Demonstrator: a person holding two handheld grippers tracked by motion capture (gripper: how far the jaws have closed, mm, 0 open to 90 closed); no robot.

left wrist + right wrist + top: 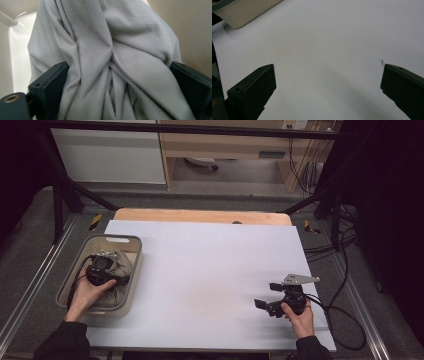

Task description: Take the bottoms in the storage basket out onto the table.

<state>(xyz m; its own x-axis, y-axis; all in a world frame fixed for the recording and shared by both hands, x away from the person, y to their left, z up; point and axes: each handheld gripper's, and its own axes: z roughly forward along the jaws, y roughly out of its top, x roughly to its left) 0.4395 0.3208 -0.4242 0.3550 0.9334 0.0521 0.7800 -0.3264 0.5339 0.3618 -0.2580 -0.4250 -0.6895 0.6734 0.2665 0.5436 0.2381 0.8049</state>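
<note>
A crumpled grey mesh cloth (123,266) lies in a beige plastic bin (131,241) at the table's left. My left gripper (106,257) reaches down into the bin from the person's left hand. In the left gripper view the cloth (100,37) bunches in folds between the two black jaws of the left gripper (117,72), which stand wide apart; the fabric lies against both without being pinched. My right gripper (266,295) rests low over the white table sheet near the front right, held by the right hand. The right gripper (328,72) stands open, with only bare sheet between its jaws.
The white sheet (210,260) covers a wooden tabletop (200,215). A corner of the bin (244,12) sits at the upper left of the right gripper view. Cables (345,320) trail off the table's right edge. Black frame bars surround the table.
</note>
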